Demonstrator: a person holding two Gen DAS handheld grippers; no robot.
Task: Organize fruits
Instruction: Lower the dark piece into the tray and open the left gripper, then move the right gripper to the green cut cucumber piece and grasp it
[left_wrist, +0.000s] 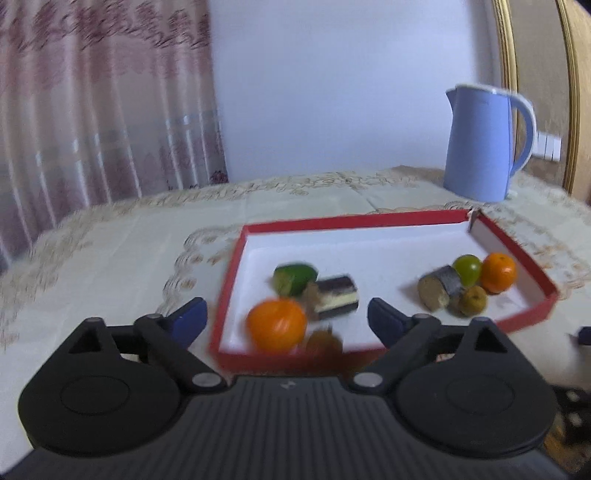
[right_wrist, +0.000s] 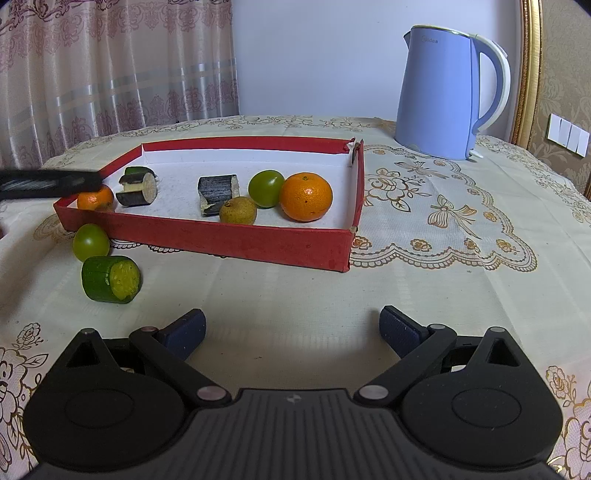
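Evidently the sorting is proceeding by pairs, one group at each end of the red tray (right_wrist: 236, 240). At its right end are sitting a large orange (right_wrist: 306, 196), a green round fruit (right_wrist: 266, 188), a small brownish fruit (right_wrist: 238, 210) and a dark cut piece (right_wrist: 218, 192), all close together and some touching. At the left end are lying a smaller orange (right_wrist: 95, 198), a dark striped cut piece (right_wrist: 137, 189) and a green piece (right_wrist: 138, 171) partly hidden behind it.

The left gripper (left_wrist: 287, 314) is hovering at the tray's near left corner with its jaws spread wide and nothing clamped between them. The small orange is lying just ahead of the jaws, blurred in the left wrist view, beside a brownish smear low in that view that I cannot identify. In my judgement the orange is being delivered to this end as the counterpart of the large one.

The right gripper (right_wrist: 291, 328) is waiting over bare tablecloth (right_wrist: 424, 280), near the viewer and apart from the tray, jaws likewise wide and empty.

Two items are remaining outside, just beside the tray's near left wall: a green round fruit (right_wrist: 91, 242) and a green cut cylinder with a yellow face (right_wrist: 110, 279). Both look smooth and liable to roll.

A blue kettle (right_wrist: 448, 94) is standing far right, well apart from the work.
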